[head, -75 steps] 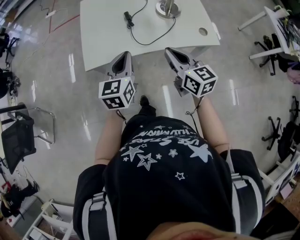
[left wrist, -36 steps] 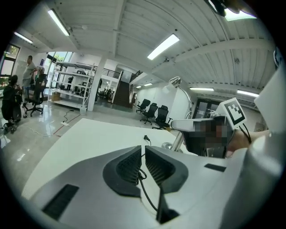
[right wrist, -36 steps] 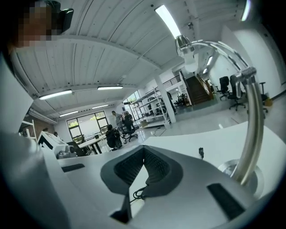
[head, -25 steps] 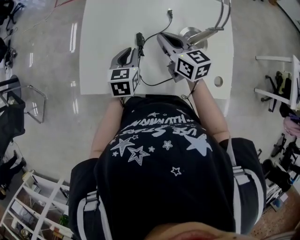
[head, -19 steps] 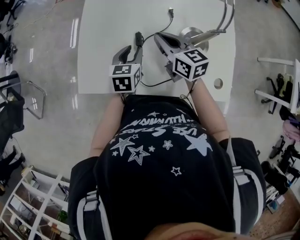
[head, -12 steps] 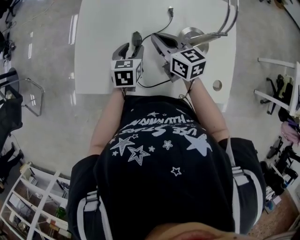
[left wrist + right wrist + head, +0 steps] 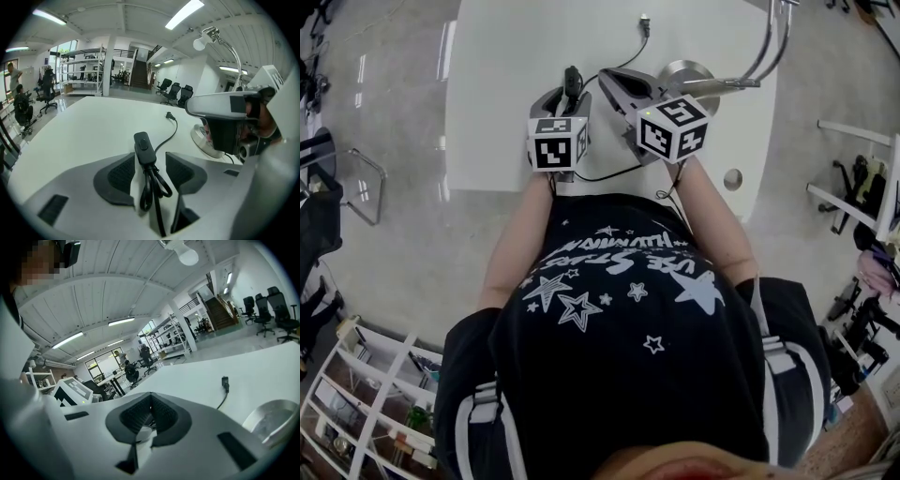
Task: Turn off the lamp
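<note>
The lamp's black inline switch [image 7: 142, 141] lies on the white table [image 7: 506, 56], its cord looped behind it. My left gripper [image 7: 149, 158] is open, a pad on each side of the switch and neither touching it; from the head view the left gripper [image 7: 567, 96] sits over the switch [image 7: 572, 77]. My right gripper [image 7: 609, 81] hovers just to its right, by the round lamp base [image 7: 692, 73]. The right gripper [image 7: 151, 403] is shut and holds nothing. The bulb [image 7: 187, 257] hangs overhead on a curved neck [image 7: 769, 42]. The plug [image 7: 645, 19] lies loose.
A round cable hole [image 7: 732, 178] sits near the table's right front corner. The table's front edge is against the person's body. Office chairs [image 7: 319, 216] and a shelf [image 7: 366, 403] stand on the glossy floor at the left, and more furniture [image 7: 862, 187] at the right.
The person has stepped up to the table and both grippers have come forward over it. The left gripper's jaws have opened and sunk around the switch; the right gripper has dropped slightly.
</note>
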The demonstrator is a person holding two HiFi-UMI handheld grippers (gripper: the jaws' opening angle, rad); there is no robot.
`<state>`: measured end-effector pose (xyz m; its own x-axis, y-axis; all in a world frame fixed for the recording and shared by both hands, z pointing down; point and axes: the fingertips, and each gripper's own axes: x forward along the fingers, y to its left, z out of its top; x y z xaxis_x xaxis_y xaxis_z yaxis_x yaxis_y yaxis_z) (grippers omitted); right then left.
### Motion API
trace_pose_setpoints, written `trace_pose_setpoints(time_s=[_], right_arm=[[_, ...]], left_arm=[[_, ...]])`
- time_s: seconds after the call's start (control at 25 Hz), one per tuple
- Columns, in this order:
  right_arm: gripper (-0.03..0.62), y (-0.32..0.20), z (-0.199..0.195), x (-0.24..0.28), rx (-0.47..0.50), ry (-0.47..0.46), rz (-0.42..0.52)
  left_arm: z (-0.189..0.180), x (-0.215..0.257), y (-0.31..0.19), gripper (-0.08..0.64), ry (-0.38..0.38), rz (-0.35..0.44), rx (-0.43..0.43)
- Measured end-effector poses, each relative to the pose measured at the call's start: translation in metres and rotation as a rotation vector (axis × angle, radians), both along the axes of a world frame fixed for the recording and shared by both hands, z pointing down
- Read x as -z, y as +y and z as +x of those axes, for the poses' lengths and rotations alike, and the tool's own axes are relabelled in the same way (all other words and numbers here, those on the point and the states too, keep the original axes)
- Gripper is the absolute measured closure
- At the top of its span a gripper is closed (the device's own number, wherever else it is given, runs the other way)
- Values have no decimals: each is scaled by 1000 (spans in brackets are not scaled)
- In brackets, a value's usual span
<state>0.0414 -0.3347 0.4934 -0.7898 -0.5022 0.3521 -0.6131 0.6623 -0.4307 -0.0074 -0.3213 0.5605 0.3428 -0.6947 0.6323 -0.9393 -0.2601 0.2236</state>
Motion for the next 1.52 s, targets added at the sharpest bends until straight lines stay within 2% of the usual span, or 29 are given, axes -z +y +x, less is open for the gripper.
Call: trace_pose_setpoints(time_s=[0.4, 0.8, 1.12, 1.32, 1.52], right_arm=[[586, -2, -10, -11, 29, 2, -22], [586, 3, -18, -22, 67, 28, -32], [586, -5, -39, -41, 204, 146, 4], [586, -8, -55, -49, 317, 203, -9], [586, -10, -63, -55, 370, 260, -5]], left_arm=[[-5, -7, -1, 359, -6, -35, 26], [-7, -7, -1, 430, -22, -33, 35], [-6, -6, -1, 434, -64, -17, 24], [-5, -5, 0, 434, -82, -9, 14], [-6, -8, 0, 434, -81, -5, 11]])
